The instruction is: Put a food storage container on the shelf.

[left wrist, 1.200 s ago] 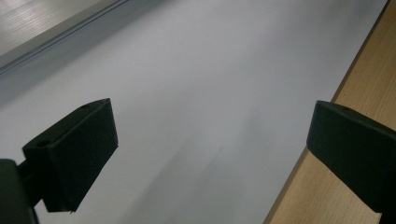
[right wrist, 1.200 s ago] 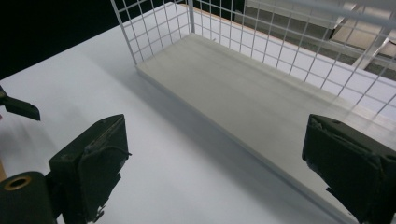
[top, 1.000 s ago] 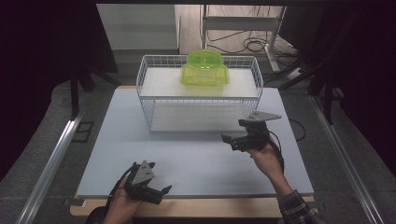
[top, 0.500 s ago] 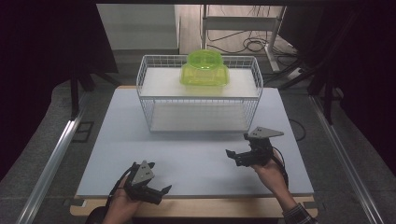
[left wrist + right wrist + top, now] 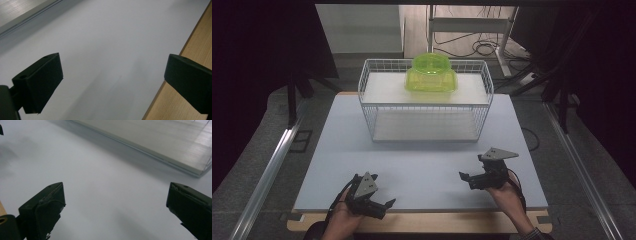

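Note:
A translucent green lidded container (image 5: 431,74) sits on the top shelf of a white wire rack (image 5: 371,102) at the back middle of the table. My left gripper (image 5: 382,207) rests at the table's front edge, left of centre, and is open. In the left gripper view the left gripper (image 5: 112,82) has its jaws spread wide over the white tabletop, with nothing between them. My right gripper (image 5: 466,180) is held low at the front right, pointing left, well clear of the rack. In the right gripper view the right gripper (image 5: 115,207) is open and empty too.
The white tabletop (image 5: 427,160) stretches between the rack and both grippers. A wooden strip (image 5: 197,42) borders the table's front edge. The rack's lower board (image 5: 155,142) lies ahead of the right gripper. Metal rails and cables lie on the floor around the table.
My right gripper has drawn back from near the rack toward the front right of the table and sunk lower. The left gripper has stayed where it was.

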Tool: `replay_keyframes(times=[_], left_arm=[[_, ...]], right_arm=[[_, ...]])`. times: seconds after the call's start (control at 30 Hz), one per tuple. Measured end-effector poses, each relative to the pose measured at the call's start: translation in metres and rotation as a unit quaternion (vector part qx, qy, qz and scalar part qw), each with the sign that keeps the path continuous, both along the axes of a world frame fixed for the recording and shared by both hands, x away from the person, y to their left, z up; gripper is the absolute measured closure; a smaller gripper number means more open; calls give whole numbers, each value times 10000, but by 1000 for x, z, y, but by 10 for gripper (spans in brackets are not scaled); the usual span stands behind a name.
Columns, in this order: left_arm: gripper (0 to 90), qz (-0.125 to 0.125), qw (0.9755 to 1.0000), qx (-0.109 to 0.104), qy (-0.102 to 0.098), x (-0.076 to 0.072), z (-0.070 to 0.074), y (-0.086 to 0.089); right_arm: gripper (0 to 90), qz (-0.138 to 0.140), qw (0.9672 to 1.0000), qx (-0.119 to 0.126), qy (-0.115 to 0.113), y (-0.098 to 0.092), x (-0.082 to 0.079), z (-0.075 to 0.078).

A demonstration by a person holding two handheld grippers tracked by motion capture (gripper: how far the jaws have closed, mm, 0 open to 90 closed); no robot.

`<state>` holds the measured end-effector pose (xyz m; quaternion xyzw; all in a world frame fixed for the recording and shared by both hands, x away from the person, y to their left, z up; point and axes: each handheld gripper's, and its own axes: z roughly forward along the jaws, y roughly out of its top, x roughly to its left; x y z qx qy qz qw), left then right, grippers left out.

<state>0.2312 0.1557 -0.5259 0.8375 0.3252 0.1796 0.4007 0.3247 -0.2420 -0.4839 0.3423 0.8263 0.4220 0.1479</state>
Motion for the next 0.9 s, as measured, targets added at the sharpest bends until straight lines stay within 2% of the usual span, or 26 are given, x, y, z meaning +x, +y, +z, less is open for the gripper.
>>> replay_keyframes(times=[0.47,0.9], left_arm=[[18,26,10000,69,15,1,-1,0],[18,45,9999,117,40,1,-2,0]], right_arm=[[21,-10,9996,-216,176,-11,-14,-14],[12,49,9974,-597,394,-10,-23,-30]])
